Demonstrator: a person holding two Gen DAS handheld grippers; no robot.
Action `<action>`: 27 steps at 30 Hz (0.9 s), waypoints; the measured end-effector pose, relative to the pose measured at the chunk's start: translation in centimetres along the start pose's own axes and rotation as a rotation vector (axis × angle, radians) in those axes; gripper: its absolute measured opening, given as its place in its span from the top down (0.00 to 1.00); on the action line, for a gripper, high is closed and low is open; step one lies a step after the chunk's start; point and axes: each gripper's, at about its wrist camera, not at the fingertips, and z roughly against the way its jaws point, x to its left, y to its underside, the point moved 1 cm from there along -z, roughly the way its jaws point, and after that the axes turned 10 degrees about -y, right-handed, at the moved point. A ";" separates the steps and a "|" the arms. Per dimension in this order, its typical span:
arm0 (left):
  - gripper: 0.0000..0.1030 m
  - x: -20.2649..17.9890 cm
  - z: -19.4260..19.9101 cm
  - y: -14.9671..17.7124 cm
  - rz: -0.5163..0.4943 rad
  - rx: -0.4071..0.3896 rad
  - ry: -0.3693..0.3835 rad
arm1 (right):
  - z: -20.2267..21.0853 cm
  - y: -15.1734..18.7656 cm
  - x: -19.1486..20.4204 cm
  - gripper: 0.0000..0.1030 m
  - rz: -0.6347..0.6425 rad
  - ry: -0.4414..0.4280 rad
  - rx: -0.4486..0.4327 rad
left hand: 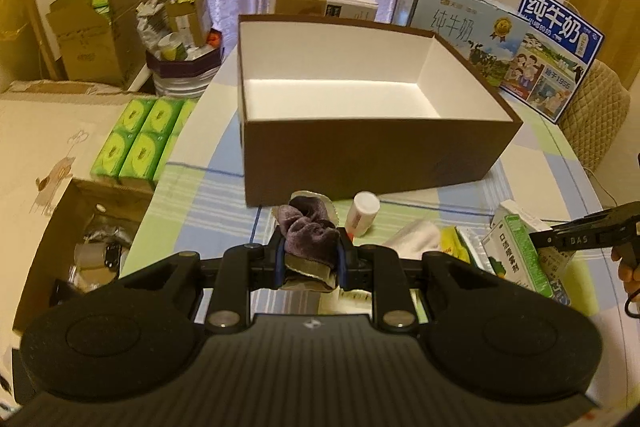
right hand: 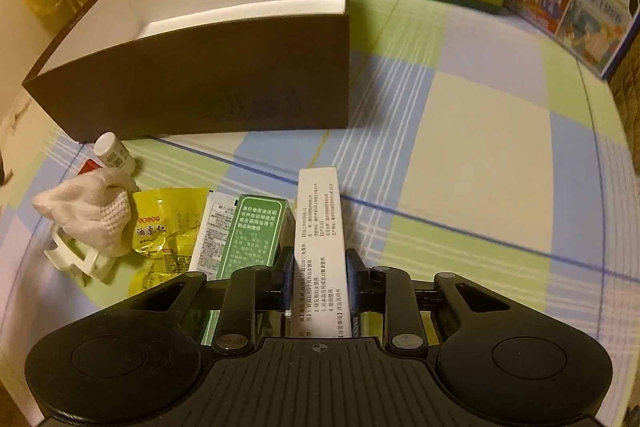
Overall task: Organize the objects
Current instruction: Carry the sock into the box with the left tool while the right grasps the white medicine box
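My left gripper (left hand: 310, 261) is shut on a purple fuzzy slipper (left hand: 308, 229), held just in front of the open brown box (left hand: 360, 155) with a white inside. My right gripper (right hand: 318, 279) is shut on a narrow white medicine carton (right hand: 320, 223) that stands on edge on the checked tablecloth (right hand: 480, 155). In the left wrist view the right gripper (left hand: 580, 231) shows at the right edge, on that green and white carton (left hand: 516, 251). Beside it lie a green carton (right hand: 256, 235), a white sachet (right hand: 212, 227), a yellow snack packet (right hand: 168, 227), a white glove (right hand: 92, 207) and a small white bottle (right hand: 114, 153).
Two milk cartons (left hand: 480, 35) stand behind and to the right of the brown box. Green tissue packs (left hand: 140, 139) sit in an open carton left of the table. More cardboard boxes (left hand: 80, 39) and a filled bin (left hand: 180, 67) stand at the back left. A white plastic holder (right hand: 76, 259) lies under the glove.
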 end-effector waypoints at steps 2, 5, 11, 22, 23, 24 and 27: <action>0.81 0.0 -0.1 -0.7 -0.006 -0.005 0.009 | 0.6 -0.1 0.1 0.79 0.000 0.002 -0.023; 0.81 0.1 -0.1 -1.9 -0.016 -0.018 0.025 | 2.6 -0.7 0.4 0.79 -0.014 0.007 -0.086; 0.81 -0.4 -0.8 -4.9 -0.035 -0.048 0.052 | 7.3 -3.6 1.7 0.79 -0.032 -0.049 -0.258; 0.81 -3.3 -4.4 -11.7 -0.054 -0.093 0.119 | 5.9 -11.9 6.6 0.79 -0.002 -0.148 -0.382; 0.81 -3.5 -5.0 -12.4 -0.051 -0.088 0.123 | 5.1 -12.8 7.1 0.79 0.004 -0.151 -0.384; 0.81 -3.7 -5.6 -12.8 -0.048 -0.083 0.121 | 4.4 -13.4 7.4 0.79 0.008 -0.153 -0.385; 0.81 -4.2 -7.4 -14.1 -0.046 -0.065 0.126 | 1.9 -14.9 7.9 0.79 0.012 -0.161 -0.367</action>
